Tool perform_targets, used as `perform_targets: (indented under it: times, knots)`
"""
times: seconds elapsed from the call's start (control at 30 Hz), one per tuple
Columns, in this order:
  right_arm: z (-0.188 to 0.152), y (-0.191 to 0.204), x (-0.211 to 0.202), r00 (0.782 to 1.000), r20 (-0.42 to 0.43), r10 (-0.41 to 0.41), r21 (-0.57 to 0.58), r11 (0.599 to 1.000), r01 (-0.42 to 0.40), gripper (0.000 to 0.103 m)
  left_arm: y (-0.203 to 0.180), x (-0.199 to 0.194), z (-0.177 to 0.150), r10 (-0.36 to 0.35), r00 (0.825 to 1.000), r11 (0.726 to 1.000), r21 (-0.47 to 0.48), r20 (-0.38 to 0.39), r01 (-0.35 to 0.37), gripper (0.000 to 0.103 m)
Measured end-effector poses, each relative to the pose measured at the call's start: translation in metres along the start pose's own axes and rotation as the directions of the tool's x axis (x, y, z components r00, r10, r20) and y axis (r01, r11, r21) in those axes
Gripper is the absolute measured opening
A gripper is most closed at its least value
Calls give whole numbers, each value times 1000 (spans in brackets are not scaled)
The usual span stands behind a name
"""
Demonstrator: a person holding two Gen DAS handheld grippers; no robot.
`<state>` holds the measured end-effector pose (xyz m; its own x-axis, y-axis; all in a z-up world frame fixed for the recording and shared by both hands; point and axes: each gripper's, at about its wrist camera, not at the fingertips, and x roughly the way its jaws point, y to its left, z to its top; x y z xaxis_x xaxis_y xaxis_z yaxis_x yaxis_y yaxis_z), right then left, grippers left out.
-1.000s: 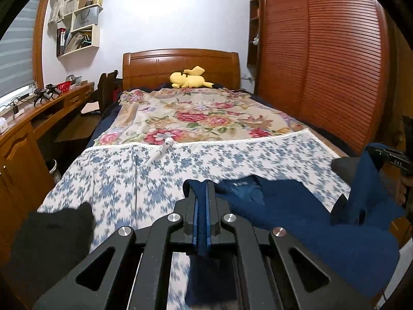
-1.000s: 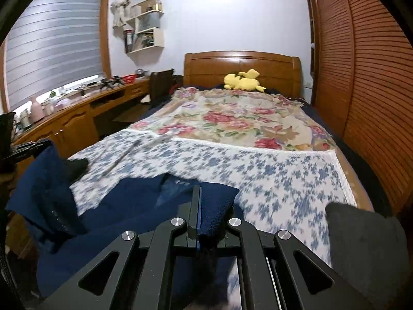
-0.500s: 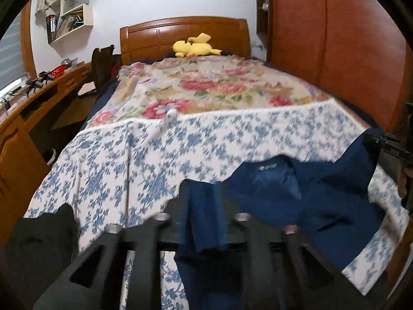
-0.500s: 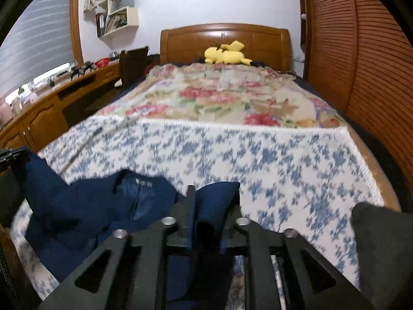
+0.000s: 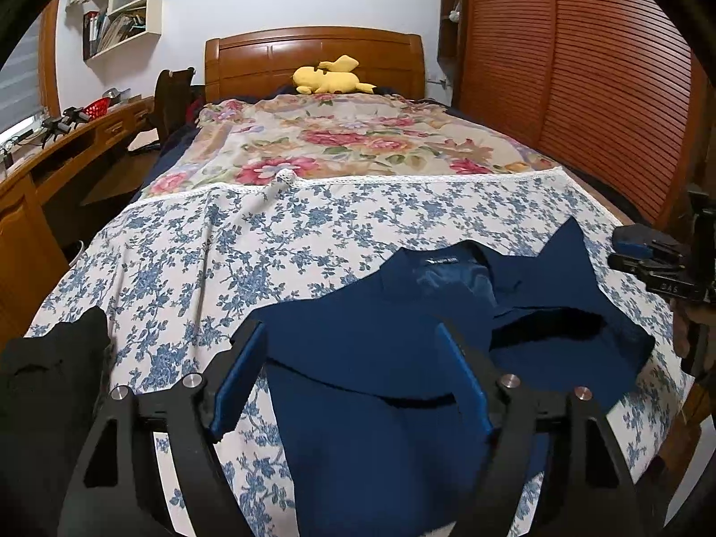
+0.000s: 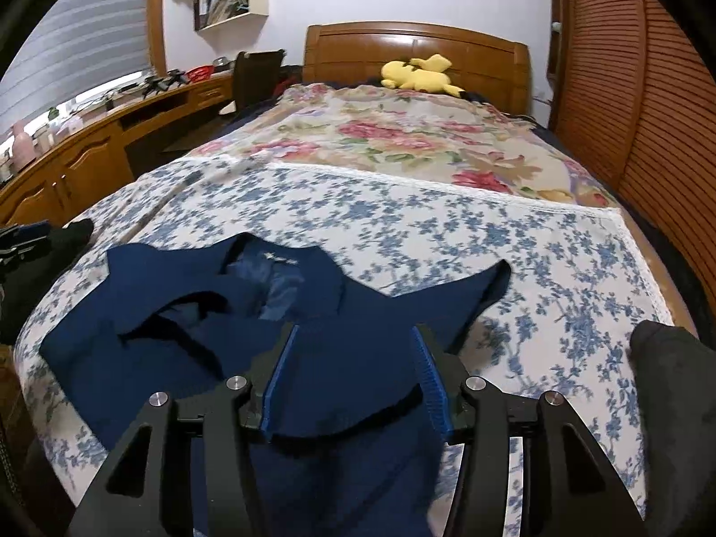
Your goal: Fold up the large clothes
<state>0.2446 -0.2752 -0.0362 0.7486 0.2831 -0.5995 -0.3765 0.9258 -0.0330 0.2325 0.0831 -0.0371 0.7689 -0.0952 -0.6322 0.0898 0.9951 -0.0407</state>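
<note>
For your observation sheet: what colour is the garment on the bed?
Dark navy blue garment, clearest in the left wrist view.

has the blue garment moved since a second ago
Yes. The blue garment has dropped from both raised grippers onto the floral bedsheet and now lies spread there.

I have one camera on each of my tongs, and each looks forward along its two fingers and tips down a bit. My left camera sits low and close over the near end of the bed (image 5: 313,232), a bit to the left. It looks up the bed to the wooden headboard (image 5: 313,51). My right camera sits just as low and close, a bit more to the right, and looks the same way. Both see the blue jacket (image 5: 380,349) up close, the yellow toy (image 5: 329,80) far off, and the wall shelf (image 6: 232,4). Each camera sees my other tongs at its edge
</note>
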Motion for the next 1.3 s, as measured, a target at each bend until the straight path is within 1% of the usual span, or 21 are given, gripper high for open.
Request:
perform_targets:
  times: [0.07, 0.13, 0.23, 0.4, 0.63, 0.73, 0.83, 0.87, 0.9, 0.97, 1.0, 1.1, 1.17, 1.27, 1.3]
  knots:
    - [-1, 2, 5, 1000, -9, 21, -10, 1000, -21, 53, 0, -5, -4, -3, 1000, 1000, 2, 6, 3, 78]
    - [-1, 3, 11, 998, -20, 63, -11, 998, -64, 53, 2, -10, -7, -11, 1000, 1000, -1, 10, 11, 78]
    - [-2, 8, 21, 997, -44, 63, -27, 998, -64, 53, 7, -15, -13, -23, 1000, 1000, -20, 11, 23, 78]
    - [-3, 13, 44, 993, -103, 61, -45, 997, -66, 53, 15, -22, -23, -23, 1000, 999, -35, 10, 23, 78]
    - [0, 15, 76, 981, -196, 11, -66, 997, -25, 53, 28, -25, -38, -17, 1000, 998, -58, -4, 17, 78]
    - [2, 14, 88, 972, -235, -20, -73, 997, 3, 53, 35, -24, -47, -22, 1000, 997, -79, -14, 20, 78]
    - [3, 16, 99, 963, -267, -47, -107, 994, 18, 53, 41, -22, -55, -29, 999, 995, -97, -26, 27, 78]
    - [3, 18, 101, 960, -273, -54, -121, 992, 22, 41, 43, -21, -58, -32, 999, 994, -104, -29, 29, 78]
    - [3, 20, 103, 958, -281, -52, -132, 991, 15, 21, 44, -20, -60, -34, 999, 994, -108, -31, 31, 78]
    - [4, 24, 110, 950, -305, -64, -165, 986, 14, 6, 47, -20, -64, -36, 999, 993, -114, -34, 32, 78]
    - [4, 25, 112, 948, -310, -68, -181, 983, 11, 2, 48, -19, -66, -35, 999, 993, -117, -37, 30, 78]
    - [14, 26, 110, 957, -281, -75, -205, 979, 17, 0, 51, -18, -70, -35, 998, 992, -119, -43, 30, 78]
    - [28, 26, 106, 969, -238, -68, -198, 980, 20, 0, 52, -18, -72, -32, 998, 993, -119, -47, 27, 78]
    - [53, 29, 98, 983, -179, -48, -183, 983, 14, 0, 53, -19, -73, -28, 998, 993, -118, -47, 23, 78]
    - [59, 30, 94, 986, -164, -27, -174, 985, -2, 0, 52, -19, -73, -29, 999, 992, -120, -46, 24, 78]
